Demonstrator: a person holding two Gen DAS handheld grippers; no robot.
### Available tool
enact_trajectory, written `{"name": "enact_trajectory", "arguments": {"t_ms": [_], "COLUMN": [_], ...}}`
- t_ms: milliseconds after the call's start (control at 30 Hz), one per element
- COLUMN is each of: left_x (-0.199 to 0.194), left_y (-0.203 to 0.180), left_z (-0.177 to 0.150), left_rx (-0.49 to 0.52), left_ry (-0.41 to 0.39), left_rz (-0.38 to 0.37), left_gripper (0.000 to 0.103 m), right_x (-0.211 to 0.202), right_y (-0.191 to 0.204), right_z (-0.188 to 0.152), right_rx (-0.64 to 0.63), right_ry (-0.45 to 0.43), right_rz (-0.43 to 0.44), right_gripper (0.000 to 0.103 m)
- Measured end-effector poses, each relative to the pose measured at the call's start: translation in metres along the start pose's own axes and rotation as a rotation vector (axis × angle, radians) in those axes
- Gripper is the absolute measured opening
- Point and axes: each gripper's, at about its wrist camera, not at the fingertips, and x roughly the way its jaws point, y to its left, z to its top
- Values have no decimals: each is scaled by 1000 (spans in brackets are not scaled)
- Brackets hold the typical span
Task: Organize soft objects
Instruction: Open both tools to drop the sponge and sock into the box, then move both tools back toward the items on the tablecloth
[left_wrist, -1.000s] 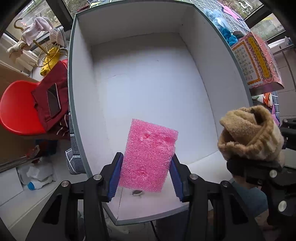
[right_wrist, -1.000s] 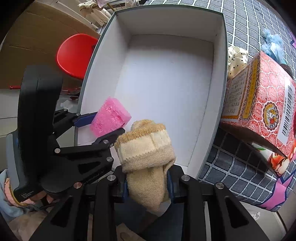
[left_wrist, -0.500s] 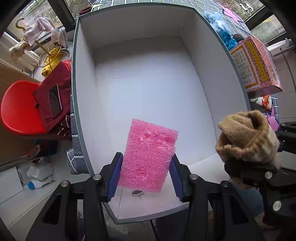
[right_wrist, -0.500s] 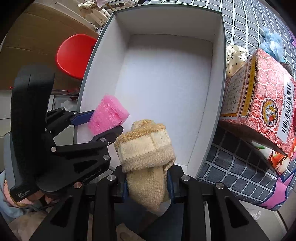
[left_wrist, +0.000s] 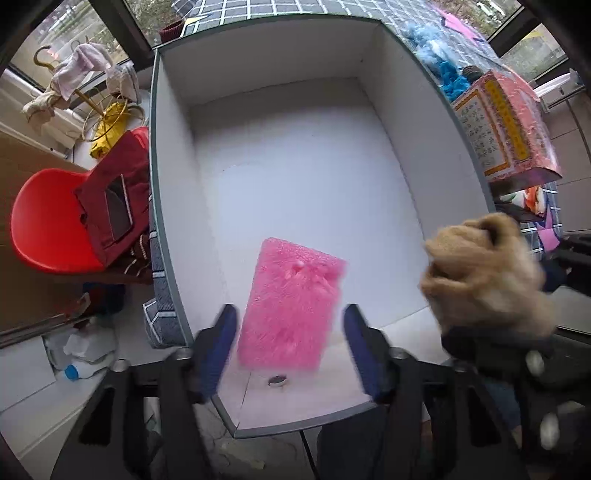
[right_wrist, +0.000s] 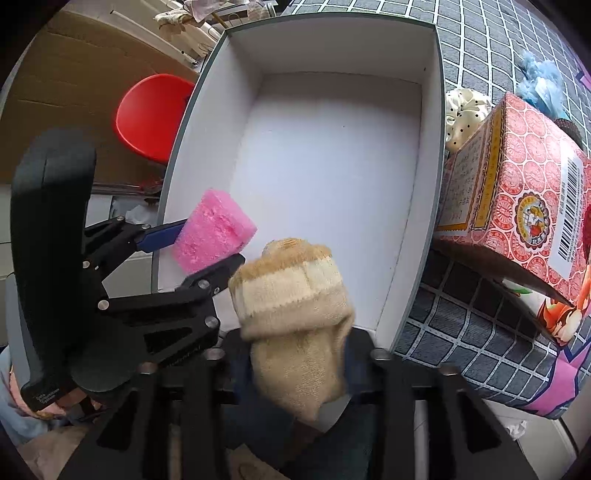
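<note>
Both sets of jaws have just been opening over the white box (left_wrist: 406, 122). Right gripper (right_wrist: 295, 363) is parted, rolled sock (right_wrist: 295, 306) slipping; left gripper (left_wrist: 290, 347) gapped around pink sponge (left_wrist: 291, 302). Light, squashy, non-fragile; regrip mid-body.

Bright daylight, fisheye warp at edges, foreground motion-blurred.

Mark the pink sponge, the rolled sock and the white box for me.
pink sponge (left_wrist: 291, 302), left wrist view, middle of its flat face.
rolled sock (right_wrist: 295, 295), right wrist view, pale cuff band.
white box (right_wrist: 332, 177), right wrist view, bare floor inside.
</note>
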Motion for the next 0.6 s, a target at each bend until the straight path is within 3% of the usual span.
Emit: {"name": "enact_trajectory", "arguments": {"t_ms": [100, 167, 367, 433, 500, 600], "left_x": [2, -1, -7, -10, -16, -26], "left_y": [3, 6, 14, 20, 28, 31], "left_z": [0, 1, 6, 9, 15, 27], "left_rx": [-21, -29, -73, -103, -144, -170], "left_ry": [18, 8, -18, -25, -27, -39], "left_rz": [-25, -33, -56, -113, -182, -254], "left_gripper": [68, 70, 96, 101, 103, 103], "right_x": [-5, -9, -22, -30, -41, -61], "right_y": [-3, -7, -14, -16, -22, -30], "right_z": [-2, -3, -8, -10, -15, -21], "right_rx": [10, 23, 50, 62, 75, 110], "right_ry": [-22, -34, -73, -96, -132, -177], "right_rz": [-11, -19, -20, -17, -31, 10], "right_gripper": [78, 81, 81, 88, 102, 102]}}
